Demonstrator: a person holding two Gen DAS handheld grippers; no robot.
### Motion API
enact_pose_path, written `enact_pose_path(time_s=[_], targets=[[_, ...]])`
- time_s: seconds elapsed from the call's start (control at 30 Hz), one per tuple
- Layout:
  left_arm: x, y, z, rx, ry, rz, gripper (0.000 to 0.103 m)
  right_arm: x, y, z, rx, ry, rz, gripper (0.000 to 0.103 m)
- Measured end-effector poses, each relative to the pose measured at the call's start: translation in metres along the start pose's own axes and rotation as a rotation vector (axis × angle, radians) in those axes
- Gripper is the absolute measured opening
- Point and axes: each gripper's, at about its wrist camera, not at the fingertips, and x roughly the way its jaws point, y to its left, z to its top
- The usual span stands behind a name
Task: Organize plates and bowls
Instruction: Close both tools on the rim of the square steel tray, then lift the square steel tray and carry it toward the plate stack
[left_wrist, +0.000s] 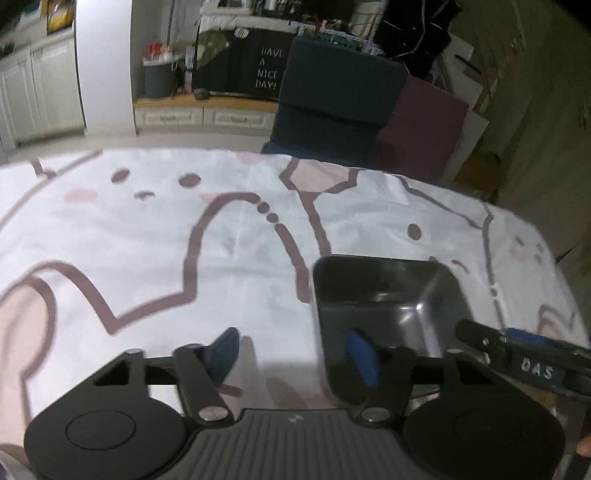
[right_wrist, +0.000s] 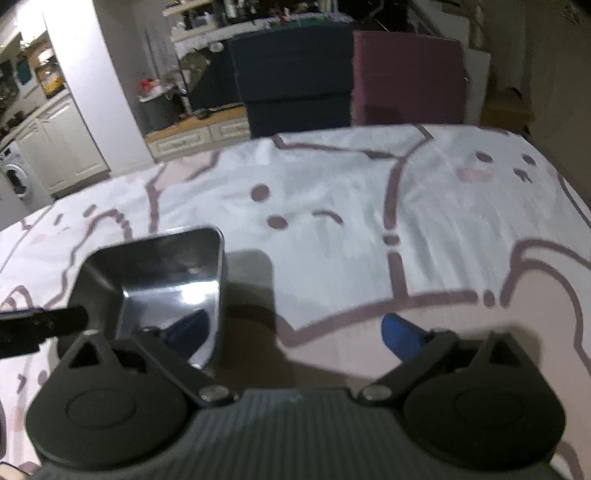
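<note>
A square, shiny dark metal bowl (left_wrist: 388, 291) stands on the white cloth with mauve outlines. In the left wrist view it sits low and right. My left gripper (left_wrist: 295, 352) straddles its left wall, one blue fingertip inside the bowl and the other outside on the cloth, neither pad touching the wall. In the right wrist view the bowl (right_wrist: 166, 273) is low and left. My right gripper (right_wrist: 295, 332) stands wide across its right wall, left fingertip inside and right fingertip over the cloth. Each view shows the other gripper's black finger reaching in at the bowl's near edge.
The tablecloth (left_wrist: 147, 240) covers the table, whose far edge curves across the upper part of both views. Beyond it stand a dark blue block (left_wrist: 332, 96) and a maroon block (right_wrist: 406, 74). White cabinets and a washing machine (right_wrist: 16, 177) lie at far left.
</note>
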Motion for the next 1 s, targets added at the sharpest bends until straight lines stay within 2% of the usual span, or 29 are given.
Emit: enact_pose_path(time_s=[0.07,0.1,0.17,0.2,0.23,0.27,0.3,0.37,0.47,0.77,1.0], targets=[[0.003,0.001,0.000,-0.020,0.011,-0.025,0.052,-0.002,-0.002,0.006,0.021,-0.009,0.039,0.075],[0.004,0.000,-0.001,-0.026,0.013,-0.032,0.047,-0.002,-0.003,0.010,0.041,-0.003,0.067,0.071],[0.005,-0.001,-0.001,-0.032,0.015,-0.048,0.039,-0.002,-0.004,0.013,0.071,-0.001,0.105,0.058],[0.005,-0.002,-0.001,-0.033,0.016,-0.055,0.032,-0.002,-0.003,0.014,0.074,-0.001,0.118,0.053],[0.005,-0.002,0.000,-0.033,0.017,-0.059,0.022,-0.002,-0.003,0.014,0.071,0.002,0.137,0.044],[0.005,-0.004,0.000,-0.031,0.017,-0.062,0.019,-0.001,-0.002,0.014,0.071,0.007,0.151,0.036],[0.005,-0.005,0.000,-0.029,0.017,-0.064,0.014,-0.001,0.000,0.014,0.072,0.007,0.161,0.033],[0.004,-0.006,0.000,-0.026,0.017,-0.076,0.011,-0.002,0.003,0.014,0.062,0.003,0.177,0.020],[0.001,-0.009,0.000,-0.008,0.018,-0.068,0.009,-0.003,0.008,0.015,0.043,0.010,0.190,0.009],[-0.013,-0.013,0.001,-0.004,-0.003,-0.063,0.008,-0.016,0.012,0.014,0.006,0.010,0.203,0.005],[-0.051,-0.032,0.003,0.024,-0.060,-0.078,0.008,-0.046,0.004,0.018,0.010,-0.035,0.215,0.005]])
